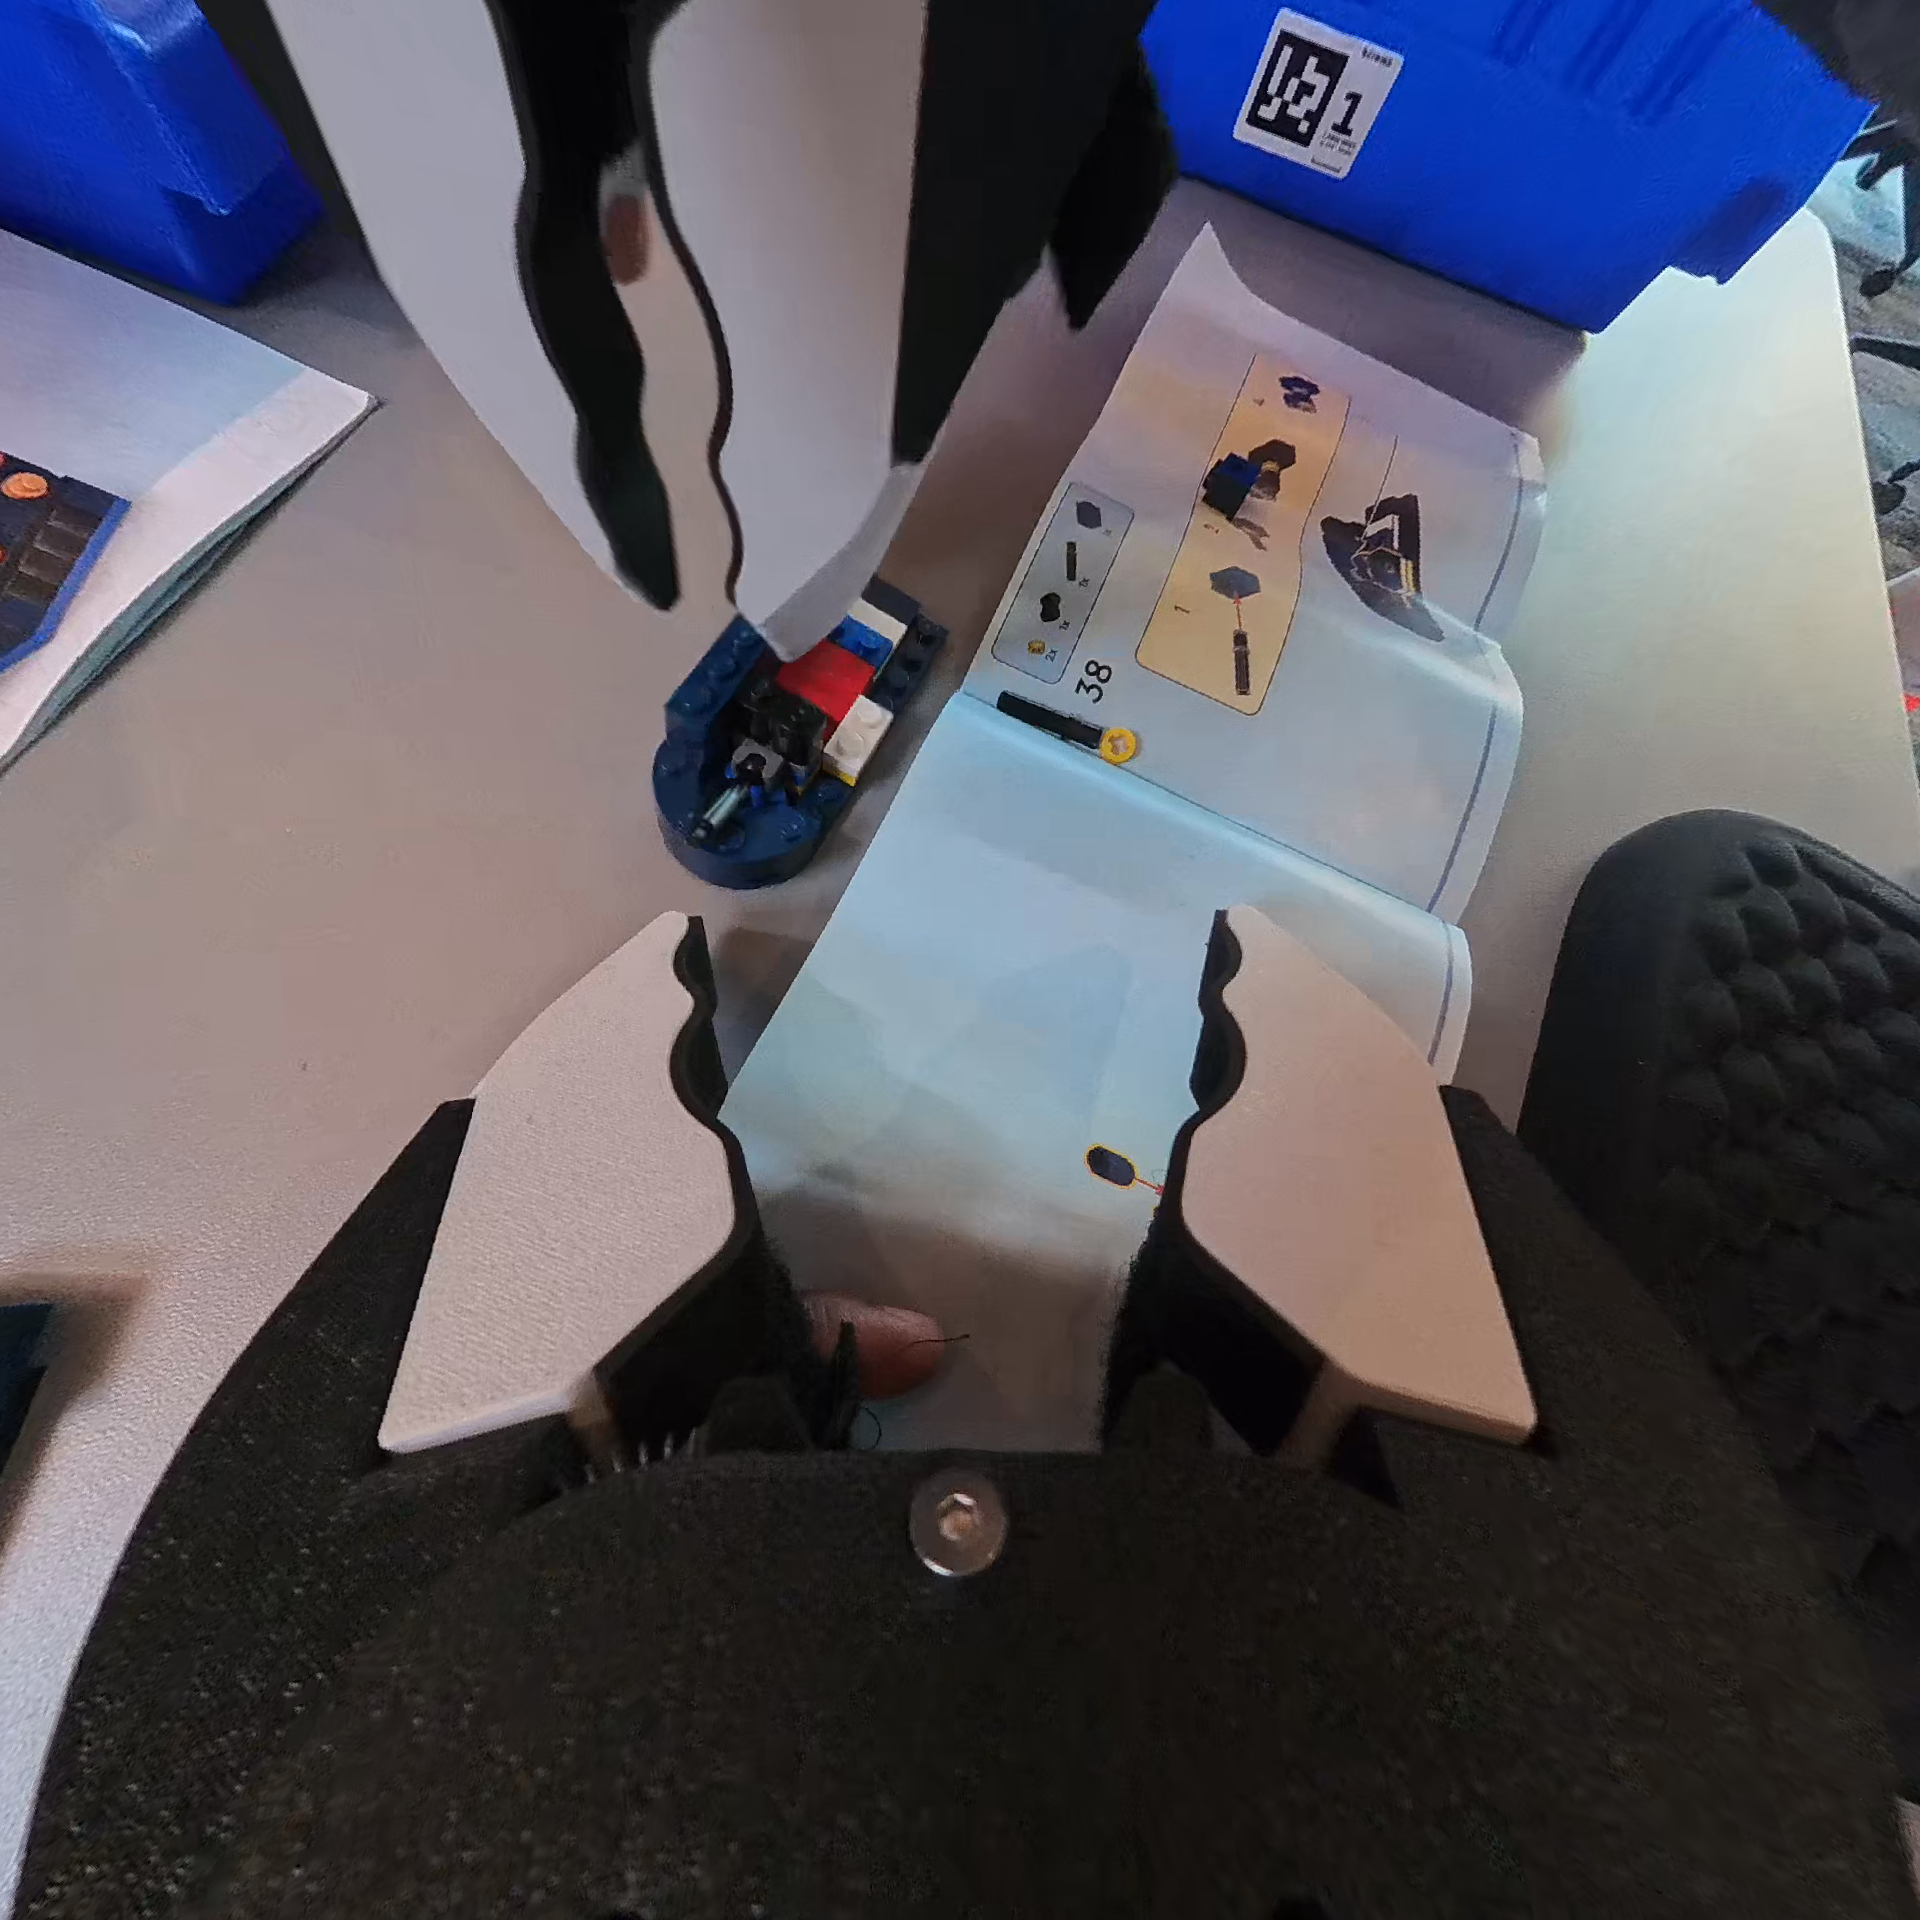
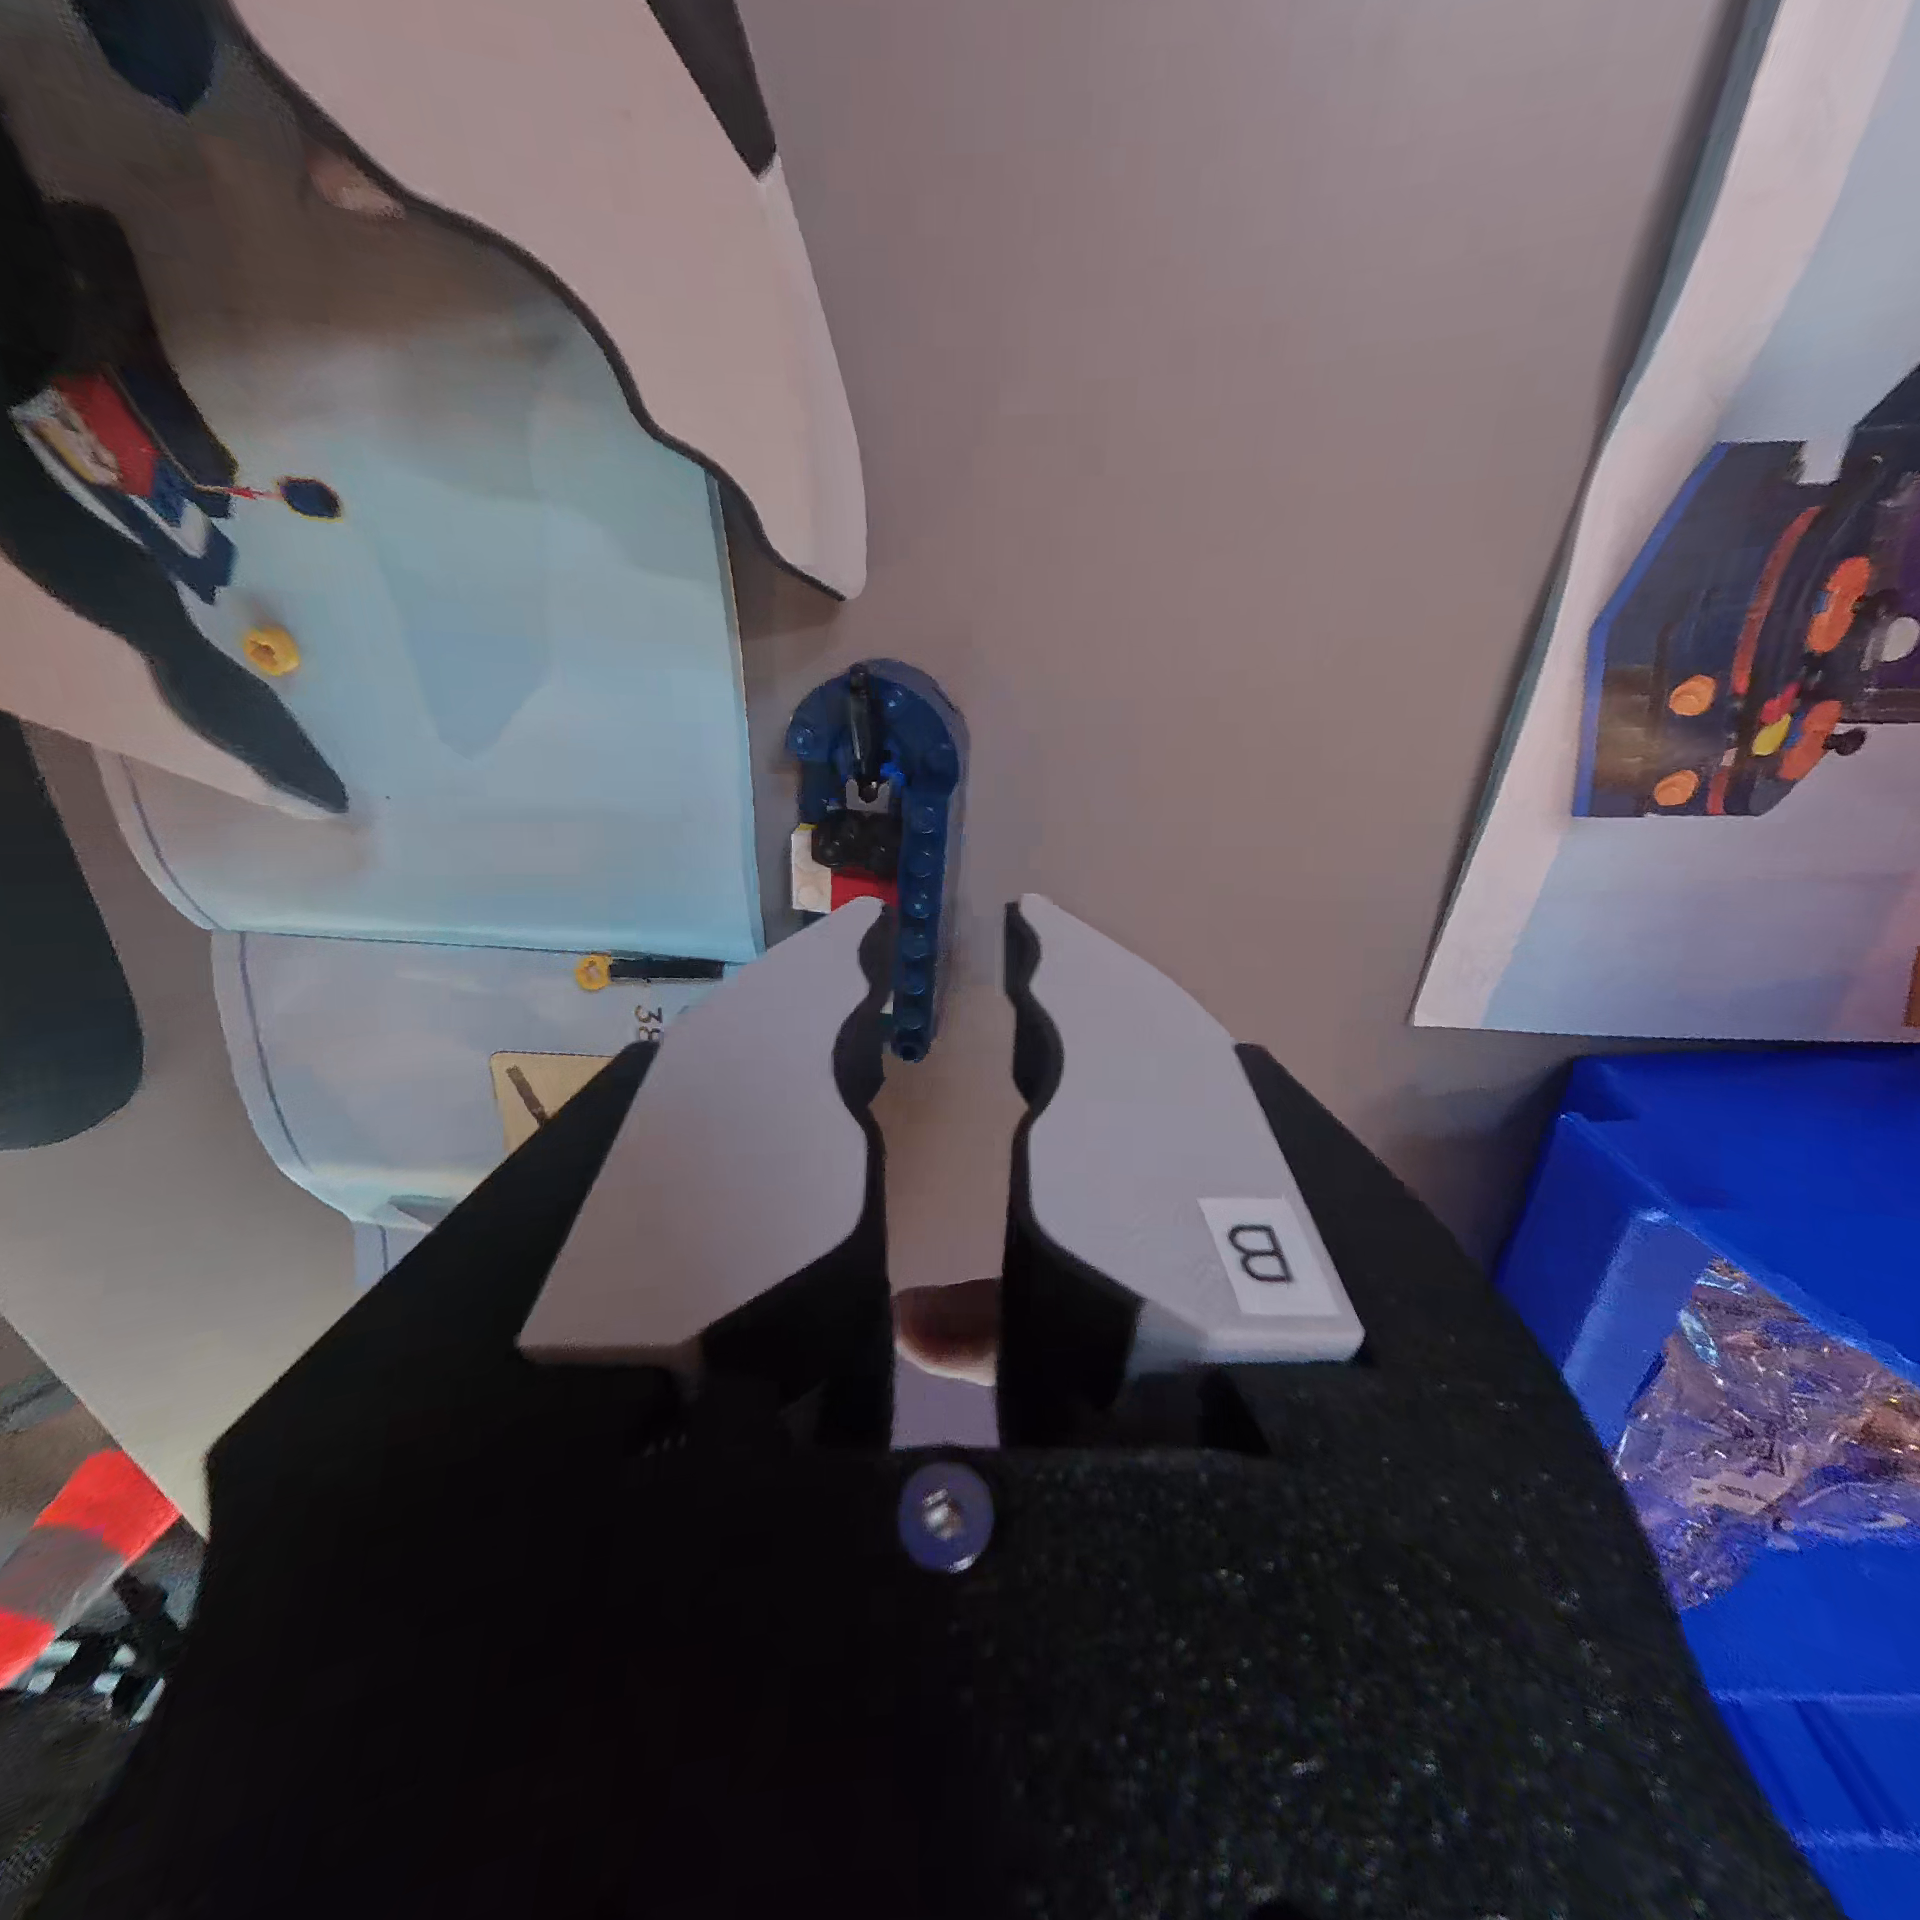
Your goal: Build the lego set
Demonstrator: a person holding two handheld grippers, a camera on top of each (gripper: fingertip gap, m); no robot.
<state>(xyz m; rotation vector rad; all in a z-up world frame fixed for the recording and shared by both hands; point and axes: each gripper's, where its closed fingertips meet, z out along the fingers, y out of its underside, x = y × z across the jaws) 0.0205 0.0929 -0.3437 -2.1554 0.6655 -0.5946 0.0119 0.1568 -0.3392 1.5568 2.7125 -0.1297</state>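
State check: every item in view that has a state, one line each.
Left claw: open wide, empty, above the booklet.
Right claw: slightly open over the brick model, right pad clear of it.
Brick model: partly built, flat on the table.
Instruction booklet: open, pages curling.
Black rod with yellow cap: loose, lying on the booklet.
Blue bin: open, crinkled plastic bag inside.

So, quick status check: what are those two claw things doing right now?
Left gripper jaws wide, empty, over the instruction booklet. Right gripper jaws parted around the blue brick boat's edge, not clamped. Nothing between them.
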